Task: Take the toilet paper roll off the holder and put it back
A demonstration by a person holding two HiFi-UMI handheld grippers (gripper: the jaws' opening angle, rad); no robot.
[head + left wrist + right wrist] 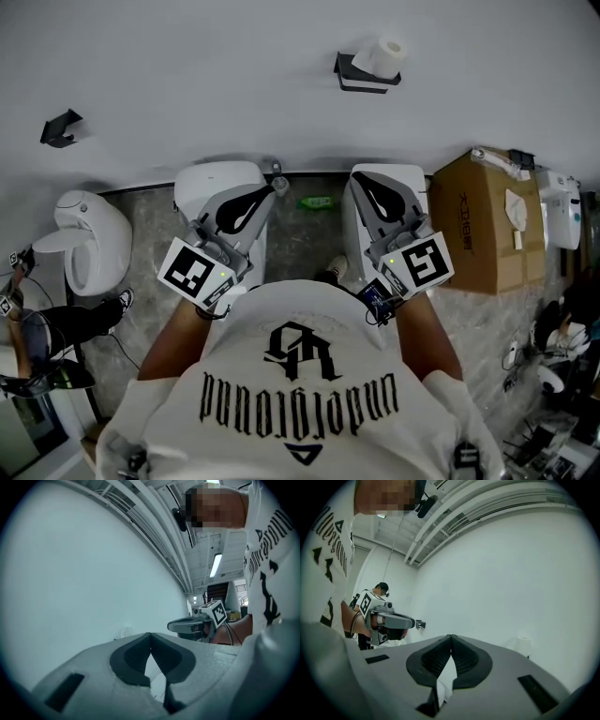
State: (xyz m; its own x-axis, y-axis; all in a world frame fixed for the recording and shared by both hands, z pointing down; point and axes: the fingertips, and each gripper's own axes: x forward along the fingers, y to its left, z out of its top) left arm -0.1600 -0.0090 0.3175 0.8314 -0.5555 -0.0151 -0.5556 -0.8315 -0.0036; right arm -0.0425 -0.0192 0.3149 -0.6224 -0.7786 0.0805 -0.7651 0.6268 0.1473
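Two tools are held out level in front of the person in the head view. The left tool [276,185] and the right tool [360,175] sit near each other at the middle of the frame. Both point at the white wall [206,75], and a strip of grey floor [305,234] lies open between their tips and the wall's foot. The toilet paper roll [382,54] sits on its black holder [362,79] at the upper middle-right, well apart from both tools, with bare wall all round it. A second holder [61,128], with no roll on it, is at the upper left. A cardboard box [478,230] hems in the right side and a white fixture [92,239] the left.

In the left gripper view the left tool [150,635] is clenched, its dark pads meeting at the tips with nothing between them. Plain wall fills the left of the frame, and the right tool [171,626] shows at the middle right.

In the right gripper view the right tool [450,637] is clenched too, tips touching and empty. Here the toilet paper roll [524,645] shows small on the wall at the right, well apart from the tips. At the far left are the left tool [411,621], the second holder [421,624] just past its tip, and another person [380,592] standing behind.
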